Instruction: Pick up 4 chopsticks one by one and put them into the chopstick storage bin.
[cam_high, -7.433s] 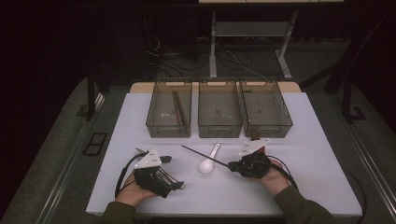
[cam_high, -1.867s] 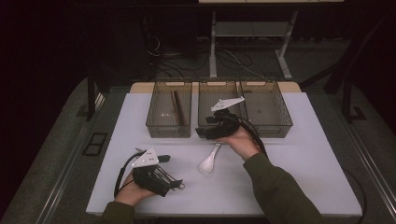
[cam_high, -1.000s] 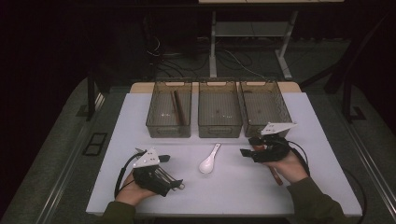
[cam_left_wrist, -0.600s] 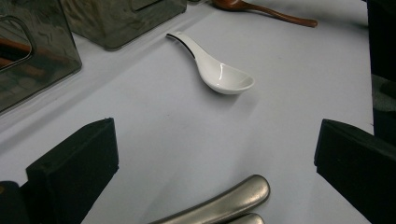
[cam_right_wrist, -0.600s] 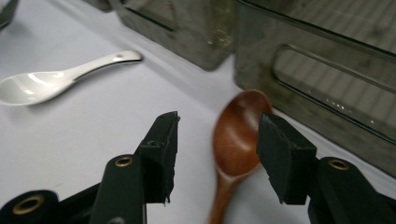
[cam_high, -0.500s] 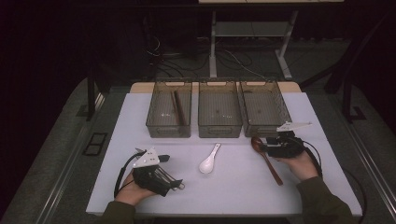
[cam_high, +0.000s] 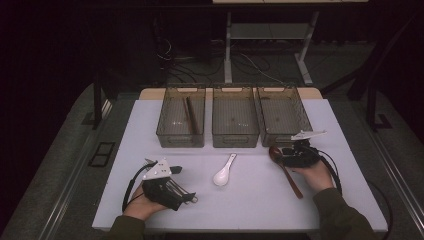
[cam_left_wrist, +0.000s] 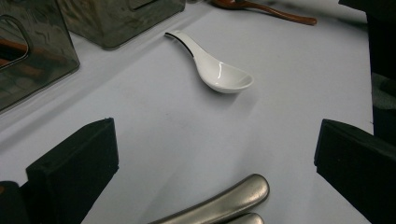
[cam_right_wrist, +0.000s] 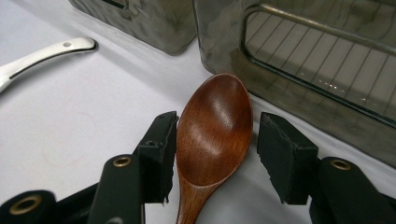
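Now, near to far.
Left gripper (cam_high: 167, 187): jaws spread, resting at the table's (cam_high: 250, 205) front edge, unmoved.
Right gripper (cam_right_wrist: 215, 154): jaws just closed further, astride the wooden spoon's (cam_right_wrist: 212, 140) bowl, left pad touching, right pad just apart.
Wooden spoon: lies on the table just before the right bin (cam_high: 282, 117).
Change: a second ago the right gripper hovered higher, nearer the table's middle.

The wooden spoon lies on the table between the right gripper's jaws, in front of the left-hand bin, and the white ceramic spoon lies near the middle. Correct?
Not quite. The wooden spoon lies in front of the right-hand bin, not the left-hand one; the high view shows it. The rest holds: its bowl sits between the jaws of the right gripper on the table, and the white ceramic spoon lies near the middle.
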